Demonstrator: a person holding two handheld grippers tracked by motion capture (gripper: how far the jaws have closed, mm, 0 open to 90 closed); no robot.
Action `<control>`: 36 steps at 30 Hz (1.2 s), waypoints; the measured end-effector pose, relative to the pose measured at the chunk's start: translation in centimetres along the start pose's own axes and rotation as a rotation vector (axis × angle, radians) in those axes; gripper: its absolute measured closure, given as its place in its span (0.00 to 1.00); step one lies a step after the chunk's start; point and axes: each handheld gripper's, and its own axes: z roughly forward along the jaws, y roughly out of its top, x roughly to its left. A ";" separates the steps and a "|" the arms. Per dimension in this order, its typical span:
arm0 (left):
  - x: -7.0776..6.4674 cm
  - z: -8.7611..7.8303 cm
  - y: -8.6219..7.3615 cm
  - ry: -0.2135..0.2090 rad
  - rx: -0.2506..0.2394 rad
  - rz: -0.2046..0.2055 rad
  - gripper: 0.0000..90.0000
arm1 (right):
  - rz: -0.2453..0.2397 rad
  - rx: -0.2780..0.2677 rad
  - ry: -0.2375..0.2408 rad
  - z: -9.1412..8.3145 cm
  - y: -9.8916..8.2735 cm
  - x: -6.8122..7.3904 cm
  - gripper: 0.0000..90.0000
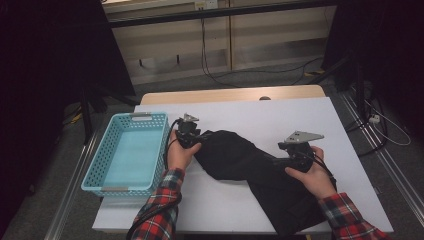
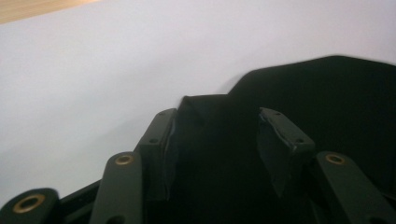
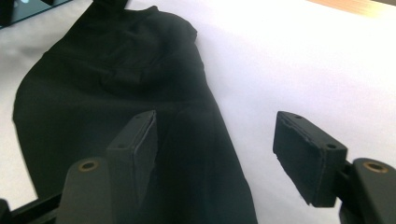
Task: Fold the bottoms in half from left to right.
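1. Table, white rectangular top (image 1: 280, 112) with a pale wooden strip along the far edge. Serves as the work surface for everything listed.

2. Garment, black soft cloth, crumpled (image 1: 250, 167), lying across the middle of the table from beside the basket toward the near right edge. Seen also in the left gripper view (image 2: 327, 102) and the right gripper view (image 3: 116, 79). Apparently spread out this way so that both ends can be reached at once. No label or print readable.

3. Basket, light blue perforated plastic, rectangular (image 1: 162, 145), at the left side of the table, close to the garment's left end; likely the garment's destination. Nothing lies in it. No writing legible.

4. Left gripper, black, two-jawed (image 1: 190, 137), at the garment's left end. Jaws stand partly spread, with a fold of cloth (image 2: 201, 105) between them; whether the pads press on it cannot be told.

5. Right gripper, black, grey plate on top (image 1: 295, 155), over the garment's right part. Jaws spread, one over the cloth, one over bare table, pinching nothing.
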 end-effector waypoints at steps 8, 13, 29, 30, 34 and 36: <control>-0.3 1.2 -0.2 -0.049 0.063 -0.031 0.81 | 0.023 0.004 -0.013 -0.8 -1.1 -0.8 0.31; -0.4 1.0 0.2 -0.057 0.094 -0.081 0.96 | 0.032 0.021 -0.021 -0.8 -1.6 -1.1 0.27; 1.6 -3.4 1.6 -0.074 0.041 -0.170 0.97 | 0.037 0.009 -0.031 -1.9 -2.0 -1.4 0.24; 1.7 -3.5 1.6 -0.059 0.050 -0.169 0.97 | 0.036 0.007 -0.030 -2.0 -2.1 -1.4 0.24; 2.2 -3.9 1.1 -0.039 0.045 -0.181 0.96 | 0.040 0.003 -0.032 -2.5 -2.4 -1.5 0.24; 2.2 -3.6 0.6 -0.010 0.051 -0.154 0.91 | 0.040 0.004 -0.035 -2.7 -2.6 -1.6 0.24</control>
